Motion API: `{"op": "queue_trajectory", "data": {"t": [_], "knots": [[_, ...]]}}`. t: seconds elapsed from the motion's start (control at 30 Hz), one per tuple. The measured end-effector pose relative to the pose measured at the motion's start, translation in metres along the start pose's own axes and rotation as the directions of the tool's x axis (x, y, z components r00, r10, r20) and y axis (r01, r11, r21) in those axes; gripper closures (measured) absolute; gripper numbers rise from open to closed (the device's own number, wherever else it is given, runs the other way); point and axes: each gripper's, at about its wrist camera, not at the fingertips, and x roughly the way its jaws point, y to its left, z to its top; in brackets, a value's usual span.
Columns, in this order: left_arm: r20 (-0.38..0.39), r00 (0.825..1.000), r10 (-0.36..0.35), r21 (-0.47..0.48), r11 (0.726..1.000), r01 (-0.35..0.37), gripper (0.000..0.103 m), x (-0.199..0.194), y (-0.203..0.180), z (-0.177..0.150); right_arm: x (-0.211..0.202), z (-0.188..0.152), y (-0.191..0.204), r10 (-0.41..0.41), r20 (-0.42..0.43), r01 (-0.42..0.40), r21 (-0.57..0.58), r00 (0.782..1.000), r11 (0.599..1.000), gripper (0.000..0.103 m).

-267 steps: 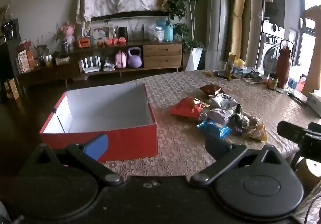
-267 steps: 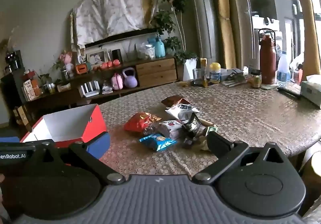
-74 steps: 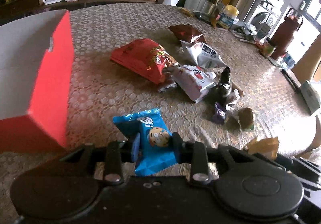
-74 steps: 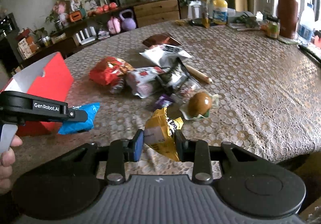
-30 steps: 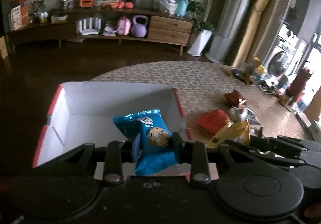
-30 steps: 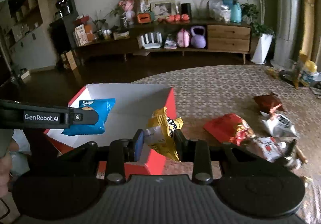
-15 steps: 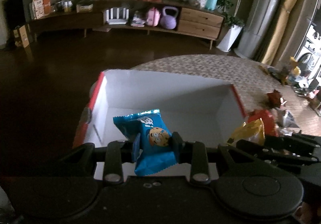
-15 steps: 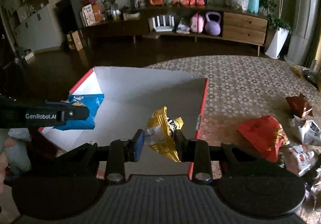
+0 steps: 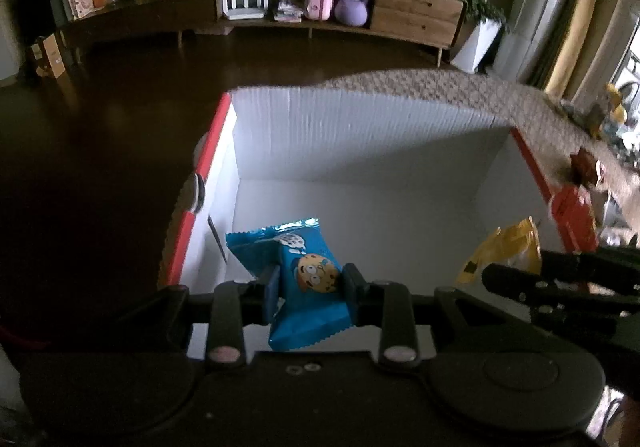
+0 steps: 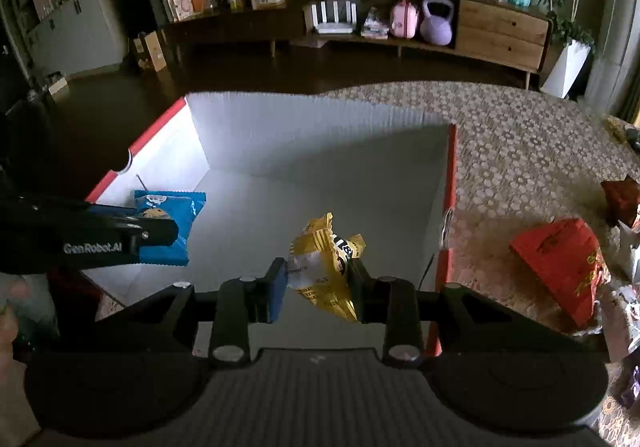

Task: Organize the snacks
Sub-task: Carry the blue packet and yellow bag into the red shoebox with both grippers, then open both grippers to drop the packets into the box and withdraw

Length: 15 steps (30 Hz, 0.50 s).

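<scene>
My left gripper [image 9: 311, 289] is shut on a blue cookie packet [image 9: 304, 283] and hangs over the left side of the open red box [image 9: 360, 135] with a white inside. In the right wrist view the same blue cookie packet [image 10: 170, 223] shows at the left, low inside the red box [image 10: 320, 127]. My right gripper [image 10: 318, 283] is shut on a yellow snack packet [image 10: 326, 267] over the box's right half. The yellow snack packet [image 9: 506, 251] also shows at the right of the left wrist view. The box floor holds nothing else that I can see.
Loose snacks lie on the patterned tablecloth [image 10: 520, 151] right of the box: a red bag [image 10: 560, 263] and a dark brown one [image 10: 620, 195]. Beyond the table are dark floor and a low wooden sideboard [image 10: 400, 27]. A hand shows at the lower left edge.
Both grippers have sunk toward the box with their packets and tipped further down. The box now fills more of each view.
</scene>
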Motion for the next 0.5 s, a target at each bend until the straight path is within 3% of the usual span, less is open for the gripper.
{"op": "queue_trajectory", "data": {"t": [0.5], "knots": [[-0.053,0.999,0.006,0.018,1.000,-0.005,0.067,0.007,-0.004,-0.015,0.000,-0.007,0.001,-0.007,-0.030,0.007,0.004,1.000,1.000,0.070]]}}
